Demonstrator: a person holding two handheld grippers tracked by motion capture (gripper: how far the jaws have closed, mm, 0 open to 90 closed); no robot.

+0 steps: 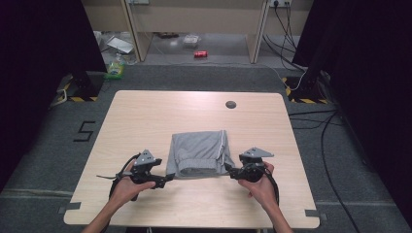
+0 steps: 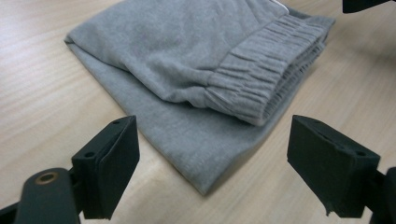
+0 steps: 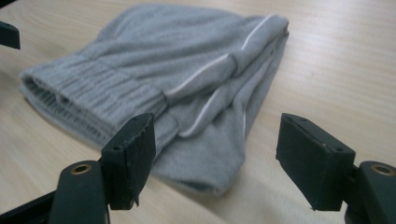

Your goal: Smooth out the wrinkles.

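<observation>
A folded grey garment [image 1: 199,153] with an elastic waistband and a thin white stripe lies at the middle of the wooden table [image 1: 145,116]. My left gripper [image 1: 167,178] is at the garment's near left corner, jaws wide apart. In the left gripper view the garment [image 2: 196,70] lies just ahead of the left gripper [image 2: 212,163], its corner reaching between the jaws, no pad touching it. My right gripper [image 1: 228,170] is at the near right corner, also open. In the right gripper view the folded corner [image 3: 201,172] lies between the jaws of the right gripper [image 3: 219,158], untouched.
A dark round cable port [image 1: 231,104] sits near the table's far edge. On the floor beyond are a red can [image 1: 200,54], a green bottle [image 1: 115,70] and black cables [image 1: 320,126] at the right. Dark stands flank the table.
</observation>
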